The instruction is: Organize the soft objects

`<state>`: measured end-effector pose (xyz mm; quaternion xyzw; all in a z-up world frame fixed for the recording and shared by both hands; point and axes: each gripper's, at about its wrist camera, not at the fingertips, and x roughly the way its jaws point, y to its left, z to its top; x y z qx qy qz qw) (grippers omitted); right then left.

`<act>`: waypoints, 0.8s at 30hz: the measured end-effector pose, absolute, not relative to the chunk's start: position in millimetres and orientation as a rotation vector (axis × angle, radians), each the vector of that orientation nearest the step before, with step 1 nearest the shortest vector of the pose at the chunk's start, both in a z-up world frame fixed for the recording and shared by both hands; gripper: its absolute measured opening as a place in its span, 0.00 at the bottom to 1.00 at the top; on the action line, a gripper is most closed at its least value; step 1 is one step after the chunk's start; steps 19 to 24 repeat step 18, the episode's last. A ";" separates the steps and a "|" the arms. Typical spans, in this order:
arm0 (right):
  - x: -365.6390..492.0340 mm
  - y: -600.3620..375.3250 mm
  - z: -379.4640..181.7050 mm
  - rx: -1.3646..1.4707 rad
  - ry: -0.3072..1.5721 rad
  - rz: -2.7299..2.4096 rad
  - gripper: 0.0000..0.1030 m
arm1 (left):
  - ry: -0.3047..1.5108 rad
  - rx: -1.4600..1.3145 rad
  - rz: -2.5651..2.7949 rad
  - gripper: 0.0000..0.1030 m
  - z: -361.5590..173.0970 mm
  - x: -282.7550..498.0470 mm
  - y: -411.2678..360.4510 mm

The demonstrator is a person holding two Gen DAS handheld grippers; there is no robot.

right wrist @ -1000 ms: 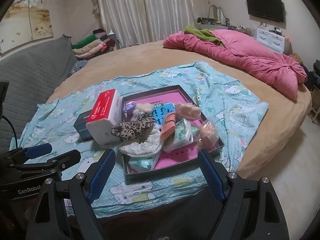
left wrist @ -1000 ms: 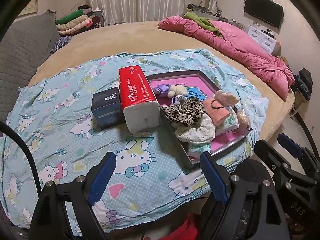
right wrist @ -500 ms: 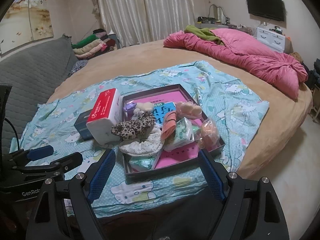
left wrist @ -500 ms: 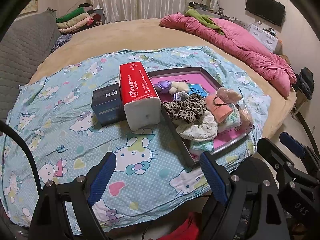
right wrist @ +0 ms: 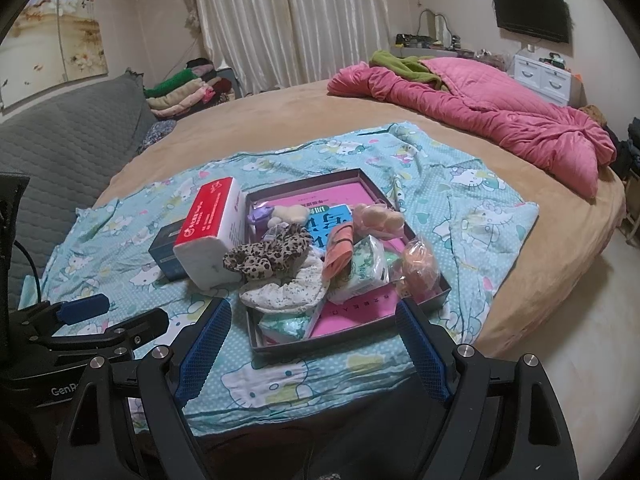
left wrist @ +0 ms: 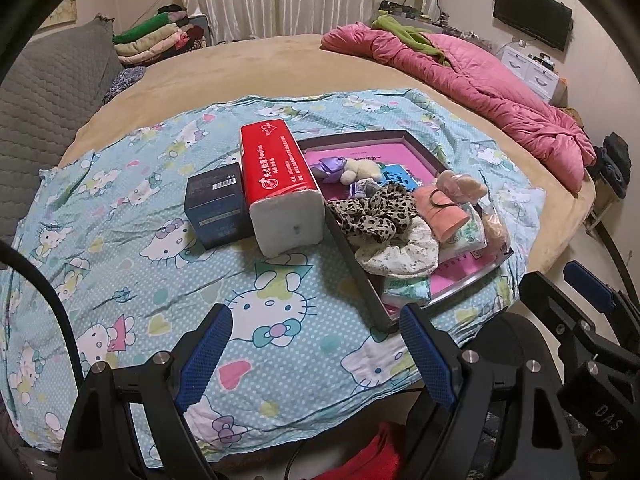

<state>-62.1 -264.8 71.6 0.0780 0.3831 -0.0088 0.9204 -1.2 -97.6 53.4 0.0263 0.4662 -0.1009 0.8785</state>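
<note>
A dark tray with a pink bottom lies on a Hello Kitty cloth on the bed. In it are a leopard scrunchie, a white floral scrunchie, a peach cloth roll, tissue packs, a purple toy and a cream plush. My left gripper is open and empty over the cloth's near edge. My right gripper is open and empty before the tray.
A red tissue pack and a dark blue box stand left of the tray. A pink quilt lies at the back right, folded clothes at the back left, grey sofa left.
Both grippers have drifted slightly forward toward the tray, still open. Nothing on the bed has moved.
</note>
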 end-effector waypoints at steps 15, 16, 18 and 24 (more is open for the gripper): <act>-62.8 -262.1 73.3 0.159 0.783 -0.015 0.83 | 0.973 0.071 -0.199 0.83 51.8 -2.0 -99.2; -62.6 -262.0 73.3 0.159 0.783 -0.014 0.83 | 0.967 0.081 -0.194 0.83 51.5 -2.2 -99.7; -62.7 -261.8 73.2 0.160 0.782 -0.011 0.83 | 0.954 0.094 -0.189 0.83 51.1 -2.2 -100.0; -62.7 -261.8 73.2 0.160 0.782 -0.011 0.83 | 0.954 0.094 -0.189 0.83 51.1 -2.2 -100.0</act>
